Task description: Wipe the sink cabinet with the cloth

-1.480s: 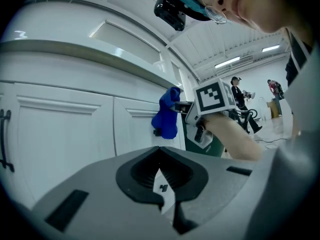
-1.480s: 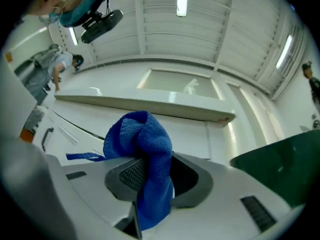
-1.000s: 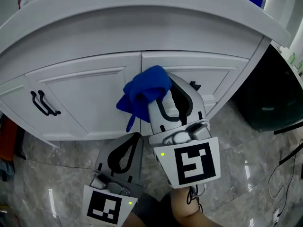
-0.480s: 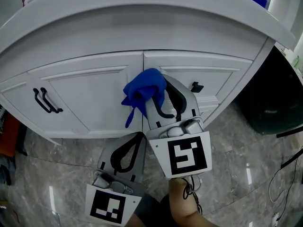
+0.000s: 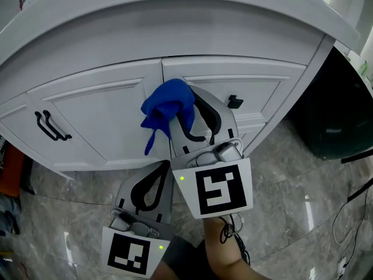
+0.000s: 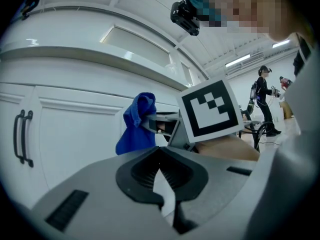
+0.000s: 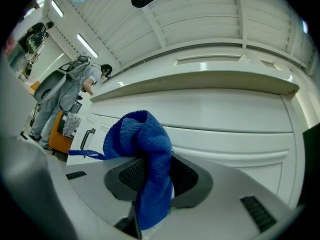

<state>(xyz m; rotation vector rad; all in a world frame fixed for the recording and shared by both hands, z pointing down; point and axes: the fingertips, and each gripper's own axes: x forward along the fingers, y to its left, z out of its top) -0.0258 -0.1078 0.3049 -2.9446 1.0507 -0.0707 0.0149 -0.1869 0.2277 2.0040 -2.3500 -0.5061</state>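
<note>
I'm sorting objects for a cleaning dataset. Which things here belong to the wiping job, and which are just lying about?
In the job: blue cloth; right tongs, shut on it; white sink cabinet.
Just about: left tongs, shut and empty; black door handles; dark container beside the cabinet.
</note>
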